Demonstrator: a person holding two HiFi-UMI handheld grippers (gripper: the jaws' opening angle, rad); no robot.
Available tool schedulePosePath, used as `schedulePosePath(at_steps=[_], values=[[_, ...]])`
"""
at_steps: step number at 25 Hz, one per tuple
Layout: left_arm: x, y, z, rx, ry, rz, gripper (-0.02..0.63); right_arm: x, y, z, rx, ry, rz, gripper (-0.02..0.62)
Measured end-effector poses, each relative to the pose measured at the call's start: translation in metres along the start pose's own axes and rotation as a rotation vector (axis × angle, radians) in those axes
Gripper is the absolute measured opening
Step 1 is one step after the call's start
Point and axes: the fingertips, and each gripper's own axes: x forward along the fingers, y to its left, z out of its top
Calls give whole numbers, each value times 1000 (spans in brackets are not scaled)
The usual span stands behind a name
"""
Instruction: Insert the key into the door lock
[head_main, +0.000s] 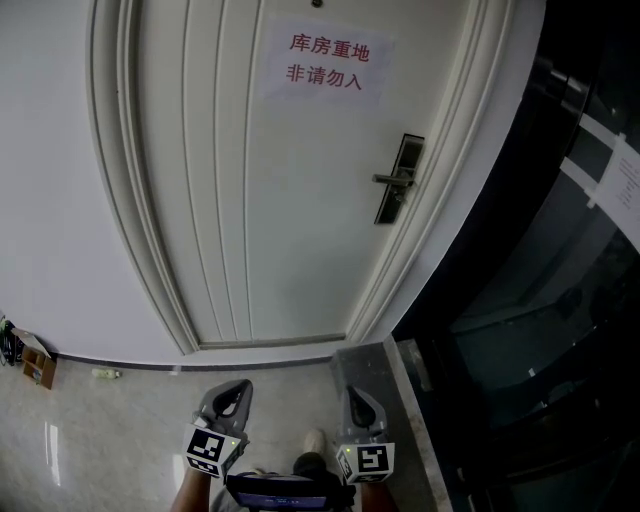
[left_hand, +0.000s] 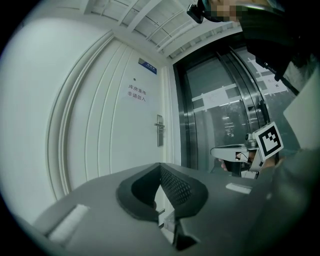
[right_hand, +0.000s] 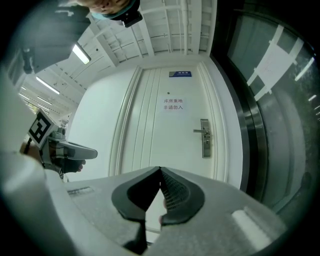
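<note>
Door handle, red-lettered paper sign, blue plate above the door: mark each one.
door handle (head_main: 392, 180), head view, on the lever.
paper sign (head_main: 325, 62), head view, middle of the sheet.
blue plate (right_hand: 180, 74), right gripper view, centre of the plate.

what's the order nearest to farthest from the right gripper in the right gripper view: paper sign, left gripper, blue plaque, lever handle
From the right gripper:
1. left gripper, alongside on the left
2. lever handle, right side of the door
3. paper sign, higher, mid door
4. blue plaque, at the door's top
</note>
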Motion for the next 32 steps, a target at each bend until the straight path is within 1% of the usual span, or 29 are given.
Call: schedulePosePath(at_steps=[4, 9, 15, 21, 25, 29, 32], values=[[-8, -2, -4, 4, 2, 2, 2, -11, 3, -11, -33, 15, 8, 2], [-15, -1, -2, 11, -5, 9, 2, -20, 5, -4, -27, 8, 7, 2], [-16, -10, -3, 11, -3, -5, 2, -21, 9, -2, -22, 6, 24, 2], [-14, -13, -3, 12, 0, -6, 2, -24, 4, -4, -23, 5, 20, 2], [-13, -17, -4, 12, 6, -6, 2, -25, 0, -13, 9, 16, 22, 2], [-11, -20, -4, 13, 11, -6, 2, -25, -1, -12, -10, 14, 31, 2], [-8, -22, -4, 14, 13, -8, 2, -25, -4, -14, 4, 18, 31, 2]])
